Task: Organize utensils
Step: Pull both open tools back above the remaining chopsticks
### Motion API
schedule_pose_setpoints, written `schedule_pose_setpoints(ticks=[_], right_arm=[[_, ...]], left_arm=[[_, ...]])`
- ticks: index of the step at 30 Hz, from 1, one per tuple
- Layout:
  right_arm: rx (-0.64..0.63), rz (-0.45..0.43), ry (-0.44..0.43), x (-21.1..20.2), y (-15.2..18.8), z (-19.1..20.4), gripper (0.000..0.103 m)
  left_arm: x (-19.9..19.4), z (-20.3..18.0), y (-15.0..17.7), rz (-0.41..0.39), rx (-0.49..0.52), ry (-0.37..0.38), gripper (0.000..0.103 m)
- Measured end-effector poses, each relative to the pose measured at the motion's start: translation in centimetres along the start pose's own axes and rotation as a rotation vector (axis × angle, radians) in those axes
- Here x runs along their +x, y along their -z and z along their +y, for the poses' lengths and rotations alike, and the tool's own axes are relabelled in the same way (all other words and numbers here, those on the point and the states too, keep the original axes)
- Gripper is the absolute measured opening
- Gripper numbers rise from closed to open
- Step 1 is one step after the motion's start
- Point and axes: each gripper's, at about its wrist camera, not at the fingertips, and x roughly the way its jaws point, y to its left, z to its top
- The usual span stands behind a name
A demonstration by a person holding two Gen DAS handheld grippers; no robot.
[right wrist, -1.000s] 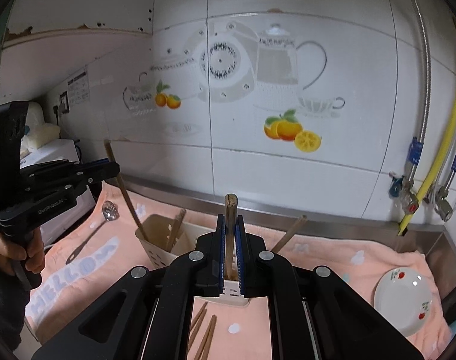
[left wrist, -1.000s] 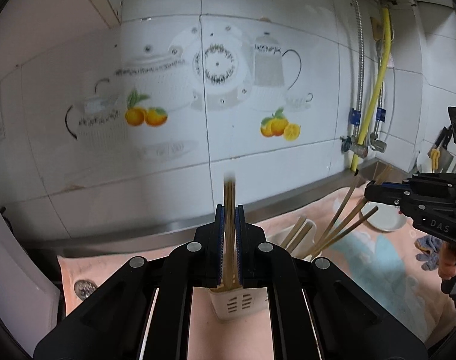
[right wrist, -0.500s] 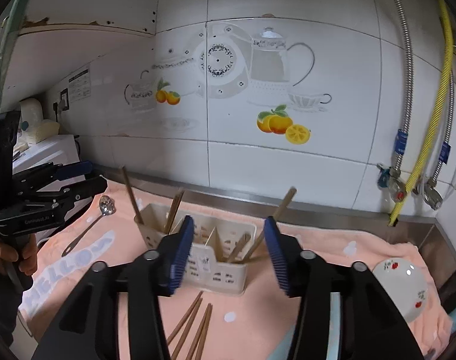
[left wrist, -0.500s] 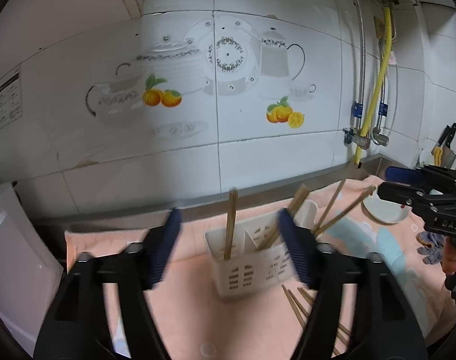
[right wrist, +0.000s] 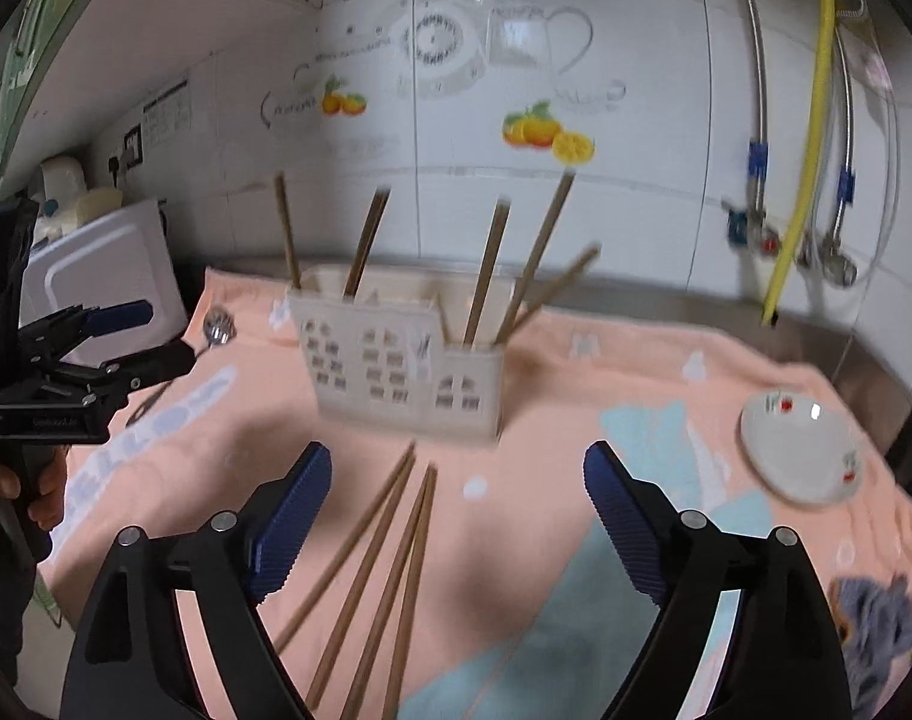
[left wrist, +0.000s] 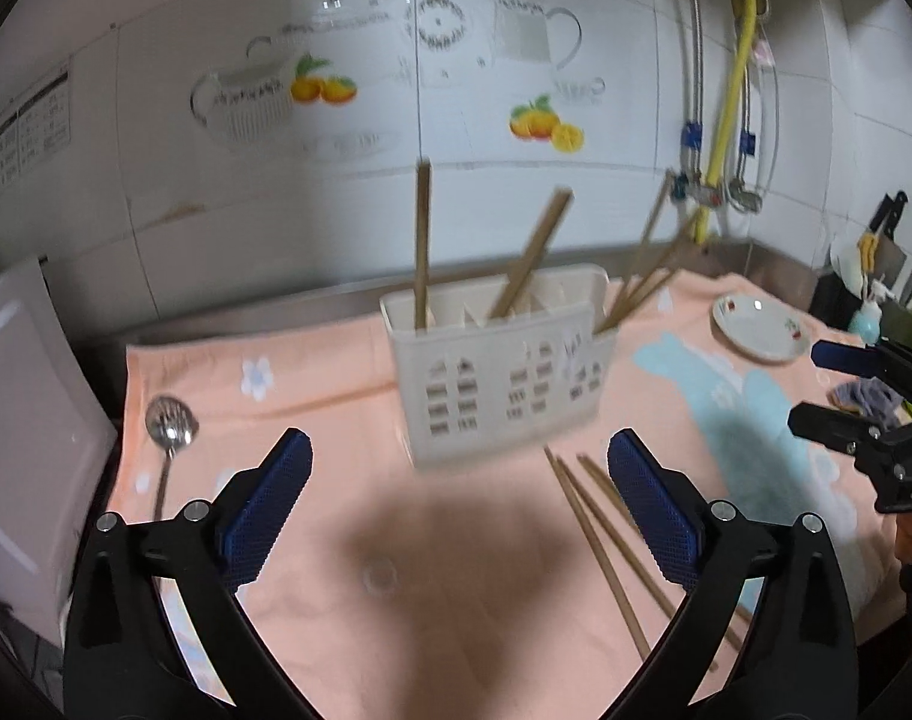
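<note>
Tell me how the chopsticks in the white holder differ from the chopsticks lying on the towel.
The chopsticks in the holder stand on end, leaning at different angles; the chopsticks on the towel lie flat.

The chopsticks in the holder are spread across compartments of the white holder; the chopsticks on the towel lie close together as a loose bundle in front of it, on the peach towel.

Both sets are plain brown sticks of alike look, and no gripper touches either.

A peach-pink towel (right wrist: 576,372) printed with pale blue shapes and small white flowers covers the counter; a cream-white perforated caddy (right wrist: 396,366) holds brown wooden chopsticks (right wrist: 486,270); more brown chopsticks (right wrist: 384,570) lie loose; a white saucer (right wrist: 804,450) carries red and green sprigs; white wall tiles (left wrist: 432,90) show grey teapots and orange fruit; a yellow hose (right wrist: 804,138) hangs down; the gripper pads (left wrist: 264,504) are ridged blue on black.
</note>
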Motion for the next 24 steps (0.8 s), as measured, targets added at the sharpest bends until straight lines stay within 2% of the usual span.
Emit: schedule_pose_setpoints(ticks=[9,17,24], right_arm=[[-0.03,0.083,0.022,0.4,5.7,2.0,0.084],[0.02,0.162,0.004,1.2,9.3,1.8,0.084],[0.053,0.208,-0.007,1.7,11.0,1.5,0.068]], left_arm=[[0.6,-0.3,4.0,0.072,-0.034,-0.012,0.098],[0.8,0.5,6.1,0.114,-0.088,-0.02,0.098],[0.8,0.8,7.1,0.133,-0.111,-0.024,0.098]])
